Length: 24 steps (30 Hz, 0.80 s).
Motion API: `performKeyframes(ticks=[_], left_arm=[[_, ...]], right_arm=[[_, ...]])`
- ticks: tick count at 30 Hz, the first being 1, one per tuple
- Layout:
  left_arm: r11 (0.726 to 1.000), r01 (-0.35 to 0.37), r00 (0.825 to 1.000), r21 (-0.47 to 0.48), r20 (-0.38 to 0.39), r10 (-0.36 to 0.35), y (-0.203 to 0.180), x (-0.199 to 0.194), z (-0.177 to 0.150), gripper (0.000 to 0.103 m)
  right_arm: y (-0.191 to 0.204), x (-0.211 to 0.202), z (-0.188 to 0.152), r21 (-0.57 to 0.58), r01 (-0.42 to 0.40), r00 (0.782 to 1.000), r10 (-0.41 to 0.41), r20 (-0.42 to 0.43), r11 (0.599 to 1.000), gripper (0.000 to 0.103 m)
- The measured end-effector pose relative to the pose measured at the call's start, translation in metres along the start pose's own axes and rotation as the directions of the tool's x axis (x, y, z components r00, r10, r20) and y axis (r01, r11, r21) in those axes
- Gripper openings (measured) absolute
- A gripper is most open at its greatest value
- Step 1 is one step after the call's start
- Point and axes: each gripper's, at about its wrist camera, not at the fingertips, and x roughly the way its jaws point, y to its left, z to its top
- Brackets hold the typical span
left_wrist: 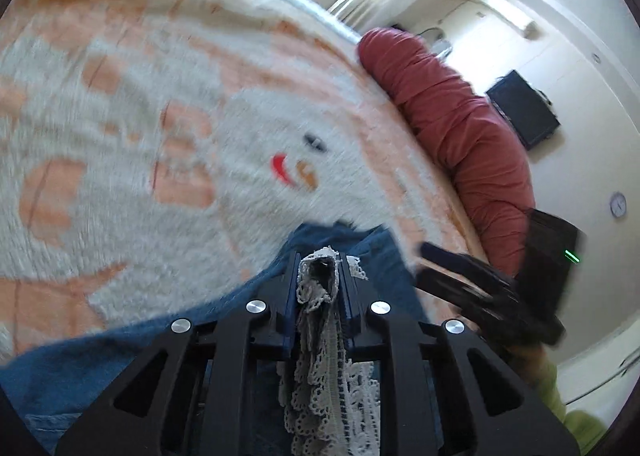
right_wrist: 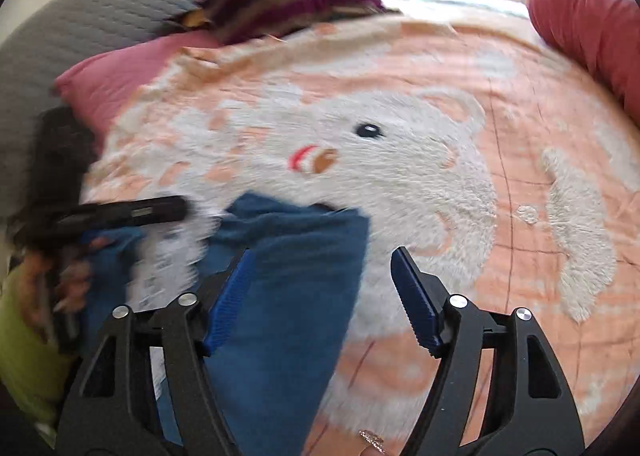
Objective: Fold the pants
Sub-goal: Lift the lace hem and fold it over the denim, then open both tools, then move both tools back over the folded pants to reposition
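Your left hand-held gripper point(left_wrist: 318, 270) is pinching the white lace trim point(left_wrist: 316, 320) of the blue pants point(left_wrist: 132, 340), and that is all it seems to hold. Lace is thin and soft. If you pull hard, it could slip out of the pads or tear, and the fold would fall open.

Your right hand-held gripper point(right_wrist: 324, 276) is spread wide and holds nothing. It hangs over the pants point(right_wrist: 288, 296), which lie bunched on the fluffy bear blanket point(right_wrist: 400, 176), close to the bed's near edge. If you close it now, you could grab the blanket's fur along with the denim, and the blanket would lift too.

Both pictures are blurry, so you look to be moving fast. A fast sweep could drag the pants crooked, or push them off the near edge of the bed.

The red pillow point(left_wrist: 452, 116) lies along the bed's far right edge, well away from the pants.

No brand, label or writing can be read anywhere.
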Motion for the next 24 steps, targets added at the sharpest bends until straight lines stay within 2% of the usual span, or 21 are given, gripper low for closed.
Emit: performKeyframes(ticks=[1,3,5,8,11,14,17,19,23,24], left_arm=[[1.0,-0.007,1.0,0.024,0.011,0.007,-0.004,-0.002,0.002,0.016],[0.997,-0.055,0.998,0.051,0.015,0.054,-0.003,-0.003,0.004,0.016],[0.991,-0.124,0.992,0.051,-0.023,0.125,0.003,0.005,0.002,0.017],[0.986,-0.164,0.985,0.02,-0.057,0.165,0.016,0.014,-0.002,0.023],[0.985,-0.172,0.984,0.012,-0.049,0.172,0.018,0.012,0.0,0.032],[0.983,-0.183,0.983,0.021,-0.022,0.184,0.015,-0.003,-0.002,0.033],[0.98,-0.198,0.98,0.019,0.005,0.197,0.013,-0.018,-0.006,0.04],[0.977,-0.211,0.977,0.024,0.028,0.21,0.009,-0.03,-0.008,0.049],[0.967,-0.249,0.966,0.054,0.079,0.245,-0.003,-0.048,-0.012,0.059],[0.965,-0.257,0.964,0.057,0.087,0.251,-0.005,-0.052,-0.014,0.068]], right_arm=[[-0.003,0.008,0.003,0.008,0.006,1.0,-0.006,-0.014,1.0,0.054],[-0.007,0.033,0.012,0.004,0.046,0.997,-0.046,-0.057,0.999,0.035],[-0.008,0.043,0.008,-0.005,0.062,0.996,-0.063,-0.07,0.998,0.034],[-0.002,0.041,-0.003,-0.039,0.106,0.993,-0.108,-0.054,0.994,0.034],[0.005,0.041,-0.003,-0.092,0.167,0.985,-0.171,-0.029,0.982,0.04],[0.002,0.033,-0.006,-0.073,0.145,0.989,-0.145,0.007,0.987,0.043],[0.0,0.021,-0.009,-0.064,0.127,0.991,-0.124,0.038,0.99,0.052],[0.001,0.014,-0.011,-0.069,0.123,0.991,-0.119,0.059,0.99,0.055],[0.007,0.004,-0.013,-0.097,0.125,0.989,-0.116,0.092,0.987,0.062],[0.008,0.002,-0.014,-0.1,0.125,0.988,-0.115,0.099,0.987,0.064]])
